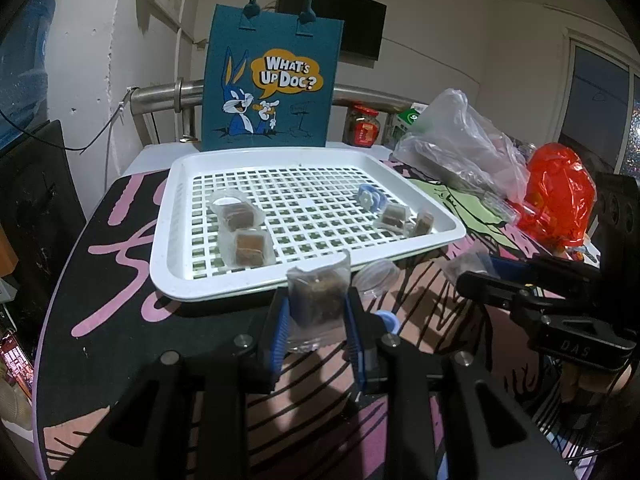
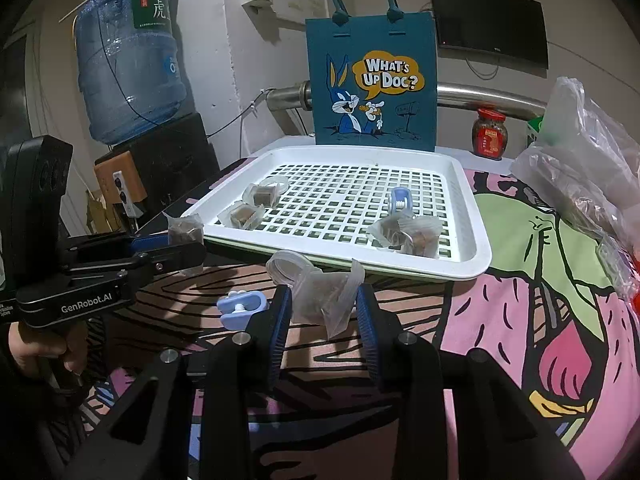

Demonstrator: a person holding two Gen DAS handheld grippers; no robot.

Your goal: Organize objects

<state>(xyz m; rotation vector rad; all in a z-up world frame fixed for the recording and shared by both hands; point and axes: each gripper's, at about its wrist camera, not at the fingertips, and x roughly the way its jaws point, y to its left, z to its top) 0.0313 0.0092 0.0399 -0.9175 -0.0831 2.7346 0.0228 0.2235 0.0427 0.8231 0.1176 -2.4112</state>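
My left gripper (image 1: pixel 316 296) is shut on a clear packet with a brown cube (image 1: pixel 318 308), held just in front of the white slotted tray (image 1: pixel 168 240). From the right wrist view, the left gripper (image 2: pixel 184 242) and its packet (image 2: pixel 186 232) sit at the tray's (image 2: pixel 476 240) near left corner. My right gripper (image 2: pixel 323 290) is shut on another clear packet (image 2: pixel 320 306) before the tray's front rim. On the tray lie several packets (image 1: pixel 252 246) and a blue clip (image 1: pixel 370 198). A second blue clip (image 2: pixel 242 308) and a clear round lid (image 2: pixel 288 266) lie on the cloth between the grippers.
A teal tote bag (image 1: pixel 272 80) stands behind the tray, with a red-lidded jar (image 1: pixel 362 126) beside it. A clear plastic bag (image 1: pixel 460 144) and a red bag (image 1: pixel 556 196) crowd the right side. A water bottle (image 2: pixel 128 60) stands at far left. A person's hand (image 2: pixel 40 352) holds the left gripper.
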